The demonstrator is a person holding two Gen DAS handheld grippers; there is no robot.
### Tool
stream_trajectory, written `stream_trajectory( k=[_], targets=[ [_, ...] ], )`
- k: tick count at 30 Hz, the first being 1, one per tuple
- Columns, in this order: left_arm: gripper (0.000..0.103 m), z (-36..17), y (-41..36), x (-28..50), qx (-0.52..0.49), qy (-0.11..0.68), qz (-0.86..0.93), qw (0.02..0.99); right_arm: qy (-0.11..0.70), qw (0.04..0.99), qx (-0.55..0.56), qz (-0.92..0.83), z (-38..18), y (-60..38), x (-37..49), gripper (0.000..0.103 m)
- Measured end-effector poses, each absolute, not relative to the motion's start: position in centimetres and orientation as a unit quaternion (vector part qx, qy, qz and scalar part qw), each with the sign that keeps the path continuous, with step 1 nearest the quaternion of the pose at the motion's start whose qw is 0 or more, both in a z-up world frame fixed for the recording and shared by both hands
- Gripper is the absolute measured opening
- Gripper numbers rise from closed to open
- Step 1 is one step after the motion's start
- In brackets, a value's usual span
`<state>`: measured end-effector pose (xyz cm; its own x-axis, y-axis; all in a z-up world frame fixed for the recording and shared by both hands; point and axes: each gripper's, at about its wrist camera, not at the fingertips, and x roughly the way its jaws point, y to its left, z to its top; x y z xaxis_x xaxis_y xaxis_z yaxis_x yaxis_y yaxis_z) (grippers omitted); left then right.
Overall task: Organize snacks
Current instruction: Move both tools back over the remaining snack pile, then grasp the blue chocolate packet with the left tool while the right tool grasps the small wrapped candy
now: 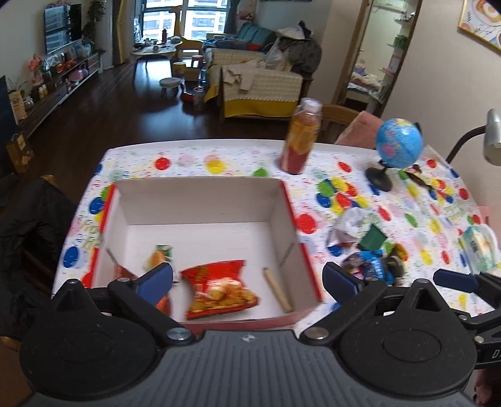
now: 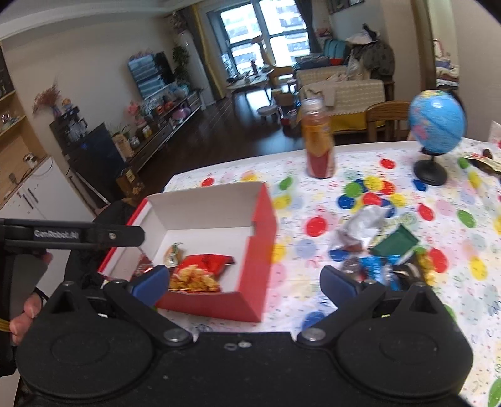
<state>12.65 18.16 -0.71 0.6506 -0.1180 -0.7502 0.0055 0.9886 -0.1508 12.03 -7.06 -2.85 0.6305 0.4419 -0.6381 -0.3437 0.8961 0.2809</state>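
**Snacks partly boxed, both tools released**

On the counter, the red box holds a red chip bag. Loose snacks lie right. Left tool and right tool gape empty.

Living room, dark wood floor. Large window on the far wall, daylight coming through, curtains either side. TV on the left wall above a long low cabinet crowded with small items. Coffee table near the window. Sofa with a cream-and-yellow cover, clothes piled on it. Small stool on the floor. Wooden chair behind the table, which wears a polka-dot cloth. Framed picture on the right wall; open doorway beside it.
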Motion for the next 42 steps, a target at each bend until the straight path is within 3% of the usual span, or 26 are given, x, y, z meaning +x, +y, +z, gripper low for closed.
stream_trajectory(
  k=[20, 27, 42],
  targets=[
    [0.102, -6.4, 2.5, 15.9, -0.026, 0.448, -0.046, 0.893, 0.4, 0.906, 0.04, 0.131, -7.2, -22.3, 13.4, 0.099],
    [0.102, -8.6, -1.4, 17.2, -0.006, 0.456, -0.037, 0.889, 0.43, 0.891, 0.019, 0.145, -10.2, -24.0, 14.7, 0.086],
    [0.101, -13.4, -6.0, 23.2, -0.01, 0.522, -0.031, 0.852, 0.465, 0.861, -0.038, 0.205, -15.0, -21.9, 18.3, 0.069]
  ],
)
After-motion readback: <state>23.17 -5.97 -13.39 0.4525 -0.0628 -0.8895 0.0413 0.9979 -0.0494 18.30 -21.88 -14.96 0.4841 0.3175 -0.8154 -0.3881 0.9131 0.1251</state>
